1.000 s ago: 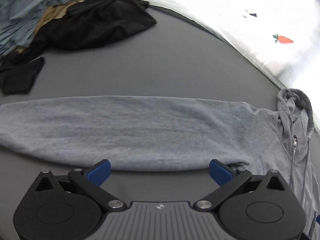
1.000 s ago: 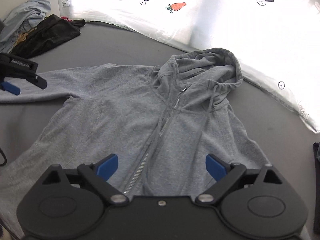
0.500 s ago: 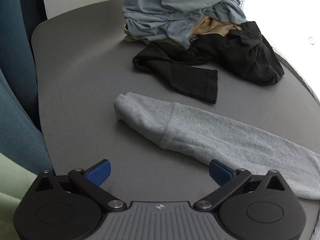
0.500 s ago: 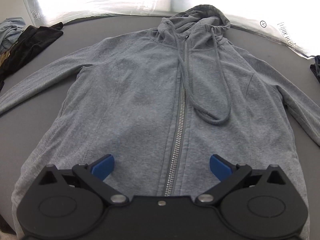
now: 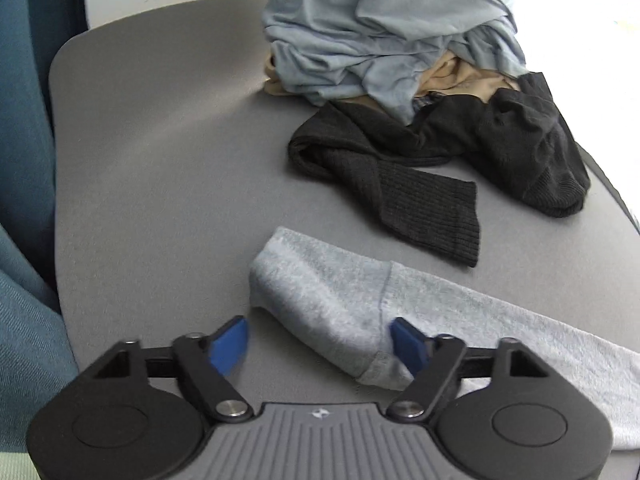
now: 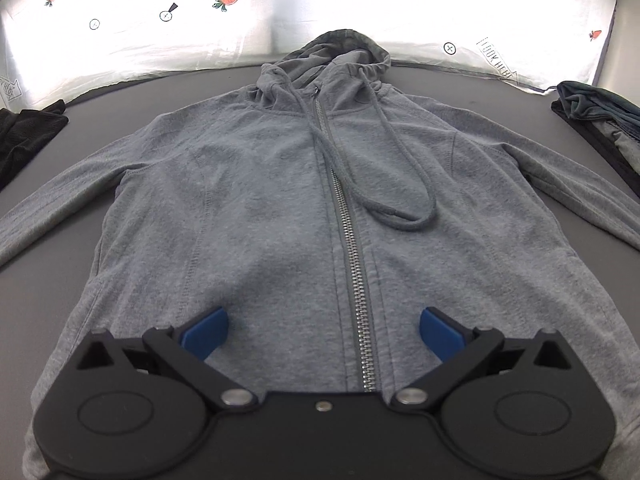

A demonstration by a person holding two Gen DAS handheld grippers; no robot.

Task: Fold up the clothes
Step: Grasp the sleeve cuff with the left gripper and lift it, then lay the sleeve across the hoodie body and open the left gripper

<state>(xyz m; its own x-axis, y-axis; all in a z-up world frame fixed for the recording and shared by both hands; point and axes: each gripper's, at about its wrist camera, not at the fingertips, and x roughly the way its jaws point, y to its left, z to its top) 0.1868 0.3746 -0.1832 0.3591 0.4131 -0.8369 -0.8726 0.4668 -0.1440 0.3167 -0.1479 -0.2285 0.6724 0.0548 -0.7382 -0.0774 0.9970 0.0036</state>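
Note:
A grey zip-up hoodie [image 6: 280, 200] lies flat, front up, on the dark grey table, hood at the far edge, drawstrings looped over the chest. Its left sleeve stretches out; the sleeve cuff [image 5: 320, 300] shows in the left wrist view. My left gripper [image 5: 320, 344] is open and low, with the cuff end lying between its blue fingertips; I cannot tell if they touch it. My right gripper [image 6: 324, 330] is open above the hoodie's lower hem, straddling the zipper [image 6: 352, 248].
A pile of light blue, tan and black clothes [image 5: 400, 60] lies beyond the cuff, a black ribbed sleeve [image 5: 420, 200] nearest it. Black cloth [image 6: 24, 132] lies far left, folded dark clothes [image 6: 600, 116] far right. The table edge [image 5: 60, 160] and teal fabric are left.
My left gripper moved along the sleeve to its cuff and dropped closer, its fingers narrowing slightly around the cuff end. My right gripper swung to centre over the hoodie's hem.

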